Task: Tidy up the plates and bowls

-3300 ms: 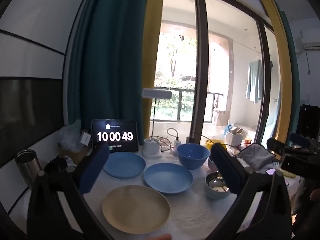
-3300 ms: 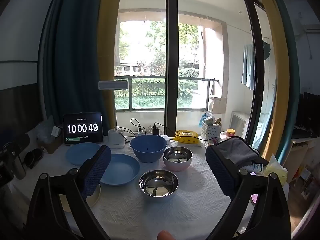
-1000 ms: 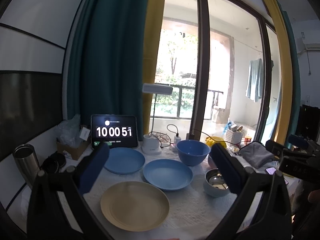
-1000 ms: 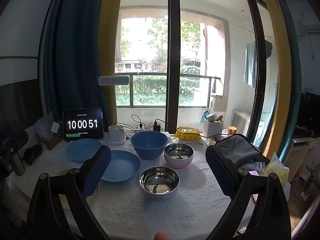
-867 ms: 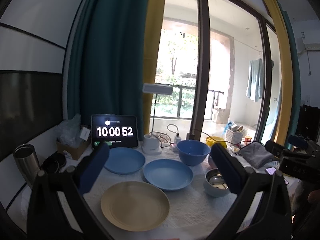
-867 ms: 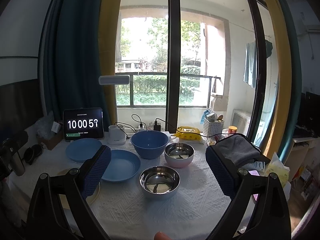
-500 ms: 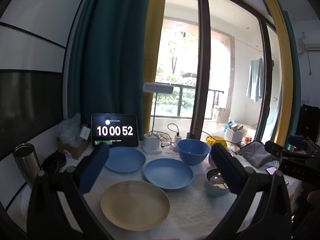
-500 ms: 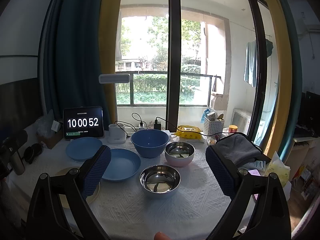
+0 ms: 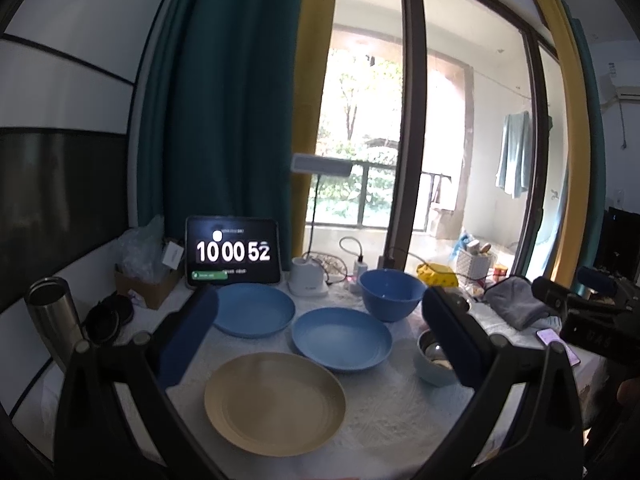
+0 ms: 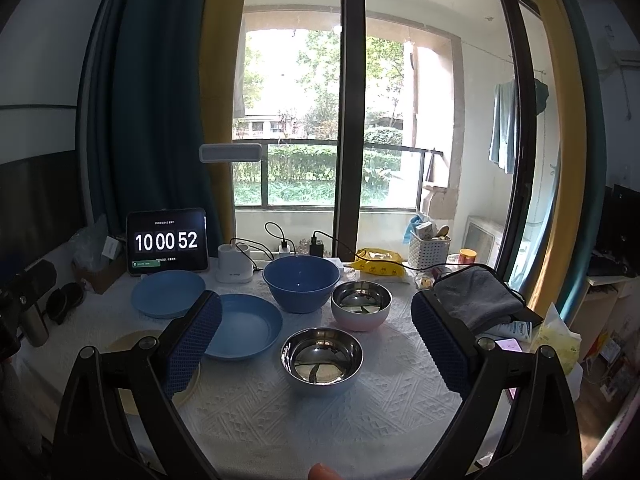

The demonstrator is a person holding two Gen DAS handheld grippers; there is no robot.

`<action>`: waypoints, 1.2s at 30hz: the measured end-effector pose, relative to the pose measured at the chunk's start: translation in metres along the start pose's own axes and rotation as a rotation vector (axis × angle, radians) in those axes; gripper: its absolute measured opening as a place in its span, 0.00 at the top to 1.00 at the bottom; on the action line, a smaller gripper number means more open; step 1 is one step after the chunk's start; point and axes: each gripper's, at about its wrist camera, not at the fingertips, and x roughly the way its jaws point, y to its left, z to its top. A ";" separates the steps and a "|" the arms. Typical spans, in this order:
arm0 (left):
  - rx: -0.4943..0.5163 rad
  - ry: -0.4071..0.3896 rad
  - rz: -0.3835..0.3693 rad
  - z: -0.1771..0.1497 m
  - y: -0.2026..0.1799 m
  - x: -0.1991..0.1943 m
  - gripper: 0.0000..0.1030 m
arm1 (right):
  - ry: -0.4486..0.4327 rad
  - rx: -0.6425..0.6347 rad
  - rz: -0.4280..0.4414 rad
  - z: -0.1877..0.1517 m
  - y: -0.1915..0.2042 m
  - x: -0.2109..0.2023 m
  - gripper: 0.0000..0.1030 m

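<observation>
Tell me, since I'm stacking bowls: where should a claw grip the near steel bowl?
Pinch the steel bowl at its thin rim, from above on the near side. It sits upright and open; the body is too round to hold.

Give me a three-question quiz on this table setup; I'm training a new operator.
1. True or false: the blue bowl holds a steel bowl.
2. How many plates are on the table?
3. Which dish lies nearest the right gripper? A) yellow plate B) steel bowl C) pink-sided bowl

Key: 1. False, it is empty. 2. Three: two blue plates, one yellow. 3. B.
</observation>
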 end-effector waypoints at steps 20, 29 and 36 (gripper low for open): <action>-0.009 0.305 0.160 -0.089 0.088 0.107 0.01 | 0.283 -0.118 0.258 -0.057 0.085 0.105 0.30; -0.036 0.435 0.179 -0.129 0.117 0.150 0.10 | 0.440 -0.141 0.340 -0.095 0.120 0.170 0.38; -0.028 0.506 0.180 -0.145 0.117 0.166 0.22 | 0.509 -0.129 0.375 -0.112 0.126 0.196 0.39</action>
